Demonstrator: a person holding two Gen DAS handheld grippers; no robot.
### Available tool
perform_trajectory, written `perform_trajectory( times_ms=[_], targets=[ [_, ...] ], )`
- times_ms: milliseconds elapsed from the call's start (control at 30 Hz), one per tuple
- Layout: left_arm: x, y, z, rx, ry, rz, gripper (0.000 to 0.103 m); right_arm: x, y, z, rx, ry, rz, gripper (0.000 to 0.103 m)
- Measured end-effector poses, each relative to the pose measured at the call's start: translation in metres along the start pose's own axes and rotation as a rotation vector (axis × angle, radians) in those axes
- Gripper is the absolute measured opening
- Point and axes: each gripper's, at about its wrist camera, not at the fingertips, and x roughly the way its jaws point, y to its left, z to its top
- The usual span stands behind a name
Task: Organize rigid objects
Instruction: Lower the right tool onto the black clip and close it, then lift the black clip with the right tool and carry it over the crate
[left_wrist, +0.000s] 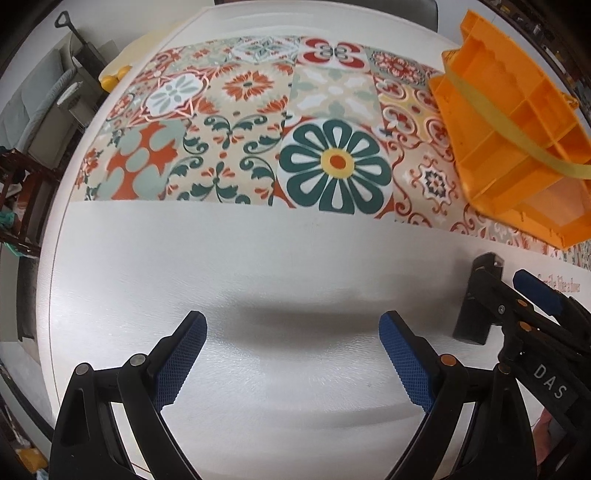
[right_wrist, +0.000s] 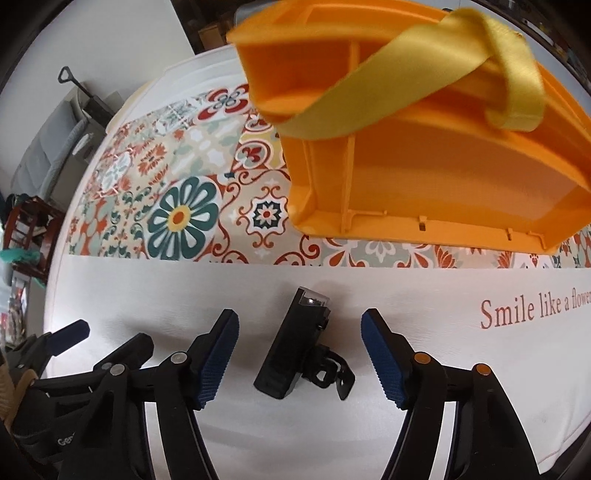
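- Right hand-held gripper (right_wrist: 299, 354): jaws spread, straddling the black clip-on device (right_wrist: 295, 350) without touching it.
- The device lies on the white table (right_wrist: 443, 369), just short of the patterned mat (right_wrist: 184, 214).
- Left hand-held gripper (left_wrist: 291, 354): jaws spread, holding nothing.
- Orange divided organizer (right_wrist: 424, 166), with a yellow strap, appears tilted beyond the device.
- Step in hand: likely grasping. Next: close on the device's flanks, then lift toward a compartment.

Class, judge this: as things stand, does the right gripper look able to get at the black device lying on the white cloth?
Probably yes. The right gripper is open, and the black device lies between its fingers on the white cloth with nothing in the way.
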Motion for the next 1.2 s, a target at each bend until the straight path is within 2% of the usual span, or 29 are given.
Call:
perform_trajectory(
  times_ms=[300, 567, 767, 1200],
  targets=[
    [0.008, -0.001, 0.003, -0.004, 0.024, -0.009, 0.096, 0.019, -0.002, -0.006, 0.014, 0.055, -0.017, 0.06],
    [0.011, -0.001, 0.002, -0.012, 0.029, -0.003, 0.096, 0.022, 0.002, -0.01, -0.005, 0.071, -0.009, 0.044],
    [0.01, 0.0, -0.001, -0.006, 0.025, 0.004, 0.096, 0.02, 0.005, -0.012, -0.029, 0.07, 0.004, 0.04],
    [-0.009, -0.025, 0.009, 0.009, -0.01, 0.01, 0.096, -0.003, -0.012, -0.014, -0.02, 0.045, 0.044, 0.035]
  ],
)
